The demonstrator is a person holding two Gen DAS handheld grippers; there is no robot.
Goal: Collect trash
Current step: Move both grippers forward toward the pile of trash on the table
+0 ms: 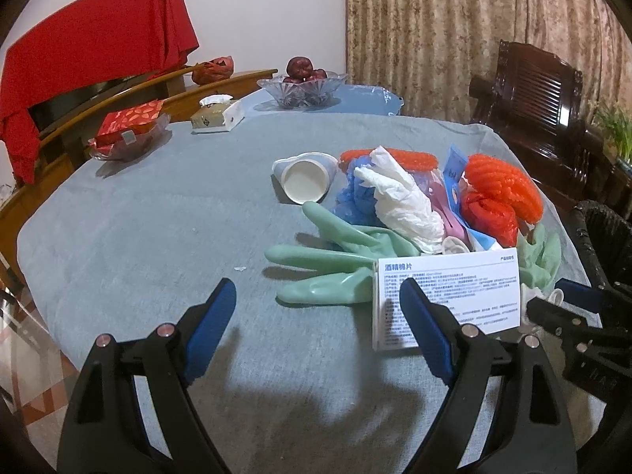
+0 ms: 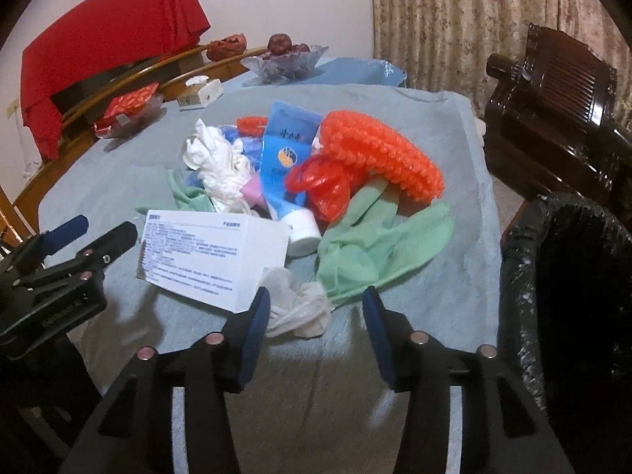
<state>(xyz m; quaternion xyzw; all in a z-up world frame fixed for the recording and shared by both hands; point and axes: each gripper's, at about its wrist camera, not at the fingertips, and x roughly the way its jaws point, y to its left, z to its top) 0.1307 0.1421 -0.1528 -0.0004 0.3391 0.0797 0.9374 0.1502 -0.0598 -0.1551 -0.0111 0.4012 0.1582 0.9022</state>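
A trash pile lies on the grey tablecloth [image 1: 138, 213]: a white box [image 1: 446, 296] with printed text, green rubber gloves [image 1: 328, 260], a white paper cup [image 1: 304, 179] on its side, crumpled white tissue [image 1: 403, 201], orange foam net [image 1: 501, 185], a red bag [image 2: 328, 185] and a blue tube [image 2: 284, 158]. My left gripper [image 1: 318, 300] is open and empty above the cloth, left of the box. My right gripper [image 2: 316, 308] is open and empty, its jaws on either side of a crumpled whitish glove [image 2: 298, 308]. A black-lined trash bin [image 2: 568, 276] stands at the table's right.
A glass fruit bowl [image 1: 302, 89], a tissue box [image 1: 217, 116] and a dish with a red packet [image 1: 130, 134] sit at the table's far side. Wooden chair backs [image 1: 59, 130] curve along the left. A dark wooden armchair [image 1: 541, 118] stands at the right, before a curtain.
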